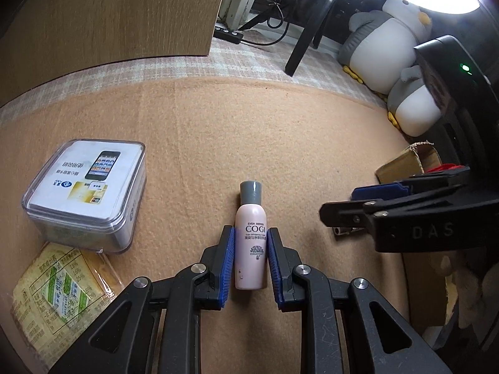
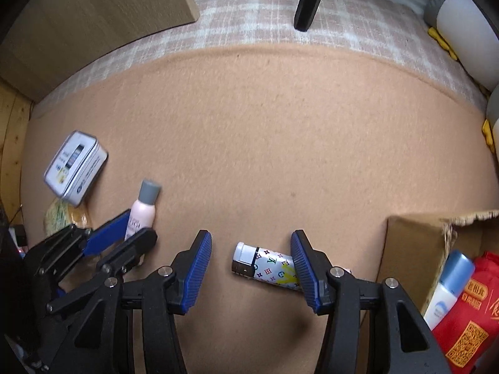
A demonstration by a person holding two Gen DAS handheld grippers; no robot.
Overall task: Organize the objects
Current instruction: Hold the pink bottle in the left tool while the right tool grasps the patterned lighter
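Observation:
A pink lotion bottle (image 1: 250,243) with a grey cap lies on the tan felt mat (image 1: 249,140). My left gripper (image 1: 249,237) has its blue pads against both sides of the bottle, shut on it. It also shows in the right wrist view (image 2: 140,215). My right gripper (image 2: 251,240) is open, low over the mat. A patterned lighter (image 2: 268,265) lies between its fingers, touching the right pad (image 2: 304,265). The right gripper also shows in the left wrist view (image 1: 358,205).
A clear plastic box (image 1: 85,191) sits at the left, with a yellow food packet (image 1: 59,290) in front of it. A cardboard box (image 2: 414,249) at the right holds a red packet (image 2: 471,314) and a white-blue bottle (image 2: 449,286). Penguin plush toys (image 1: 389,46) and a tripod leg (image 1: 308,28) stand at the back.

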